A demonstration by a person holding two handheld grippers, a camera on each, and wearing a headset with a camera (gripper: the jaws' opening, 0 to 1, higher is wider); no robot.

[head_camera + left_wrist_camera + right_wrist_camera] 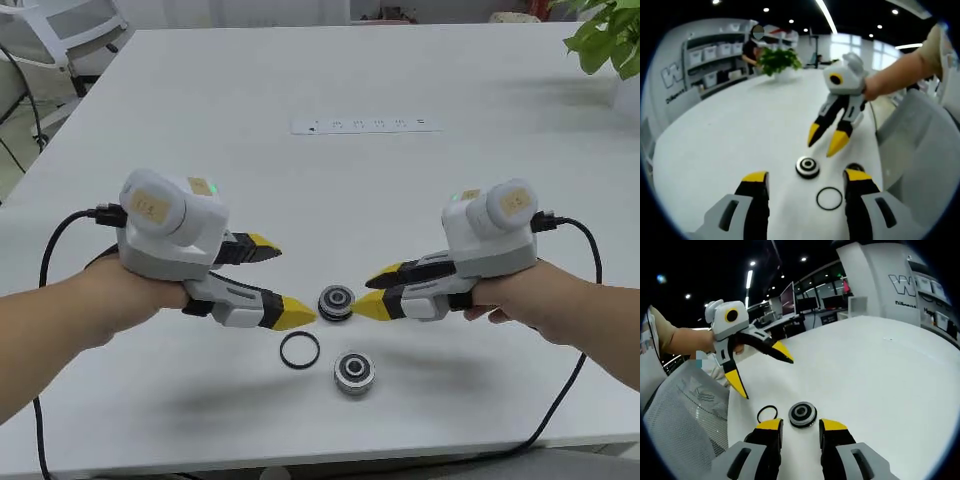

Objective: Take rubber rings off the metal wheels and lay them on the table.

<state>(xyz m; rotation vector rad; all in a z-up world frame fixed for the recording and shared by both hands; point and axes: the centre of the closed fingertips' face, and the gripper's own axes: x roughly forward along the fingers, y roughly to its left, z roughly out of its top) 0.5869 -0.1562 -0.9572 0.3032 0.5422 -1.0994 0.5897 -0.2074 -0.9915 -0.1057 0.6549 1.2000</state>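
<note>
On your left gripper (283,282) the fingers are spread wide; on your right gripper (372,292) slightly apart, empty; one metal wheel (335,302) sits on the desk (450,180) between their tips; a loose rubber ring (300,350) lies nearer, left of a second wheel (354,370).

Shiny metal wheel (354,371), rubber ring (299,350) (matt), smooth white table (400,60)

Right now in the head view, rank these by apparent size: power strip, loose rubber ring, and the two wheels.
1. power strip, clearly largest.
2. loose rubber ring, near wheel and far wheel: too alike to rank.
</note>
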